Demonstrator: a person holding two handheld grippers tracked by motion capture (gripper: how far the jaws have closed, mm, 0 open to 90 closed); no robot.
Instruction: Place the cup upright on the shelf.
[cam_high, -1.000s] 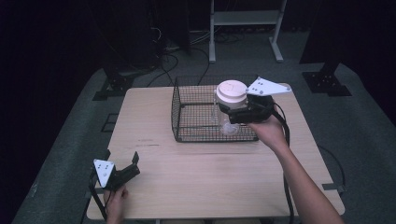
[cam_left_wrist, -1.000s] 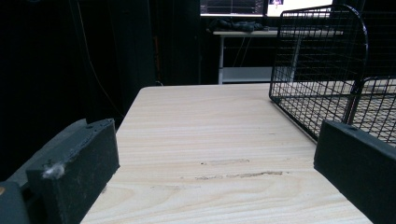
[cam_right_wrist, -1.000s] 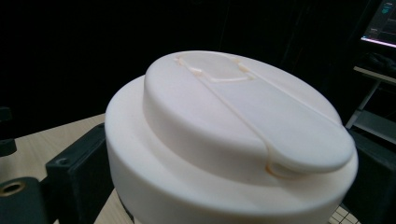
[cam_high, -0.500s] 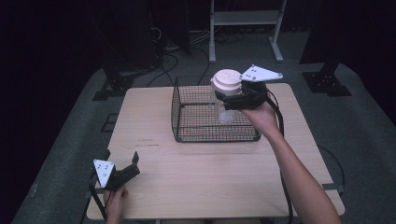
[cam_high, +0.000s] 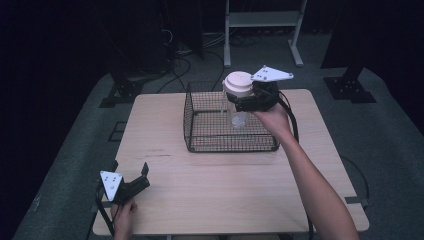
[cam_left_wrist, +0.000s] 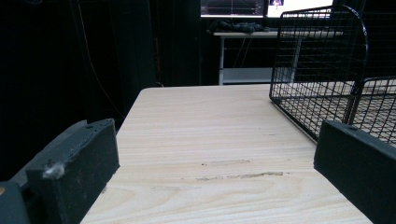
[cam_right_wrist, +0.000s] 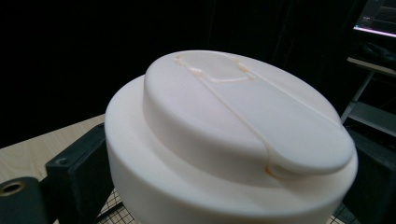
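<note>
Clear jar with a wide white lid (cam_high: 238, 84) hangs over the far right part of the wire basket (cam_high: 200, 142), above its floor. Looks light, rigid, probably slick plastic; best held just under the lid rim, where the right claw (cam_high: 243, 101) is clamped now. Right arm stretched forward over the table (cam_high: 240, 190). Left claw (cam_high: 141, 177) rests near-left, jaws apart, empty.

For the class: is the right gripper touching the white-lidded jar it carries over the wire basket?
Touching. In the right gripper view, the black jaws press against both sides of the white-lidded jar; the high view shows the right gripper holding it above the wire basket.
</note>
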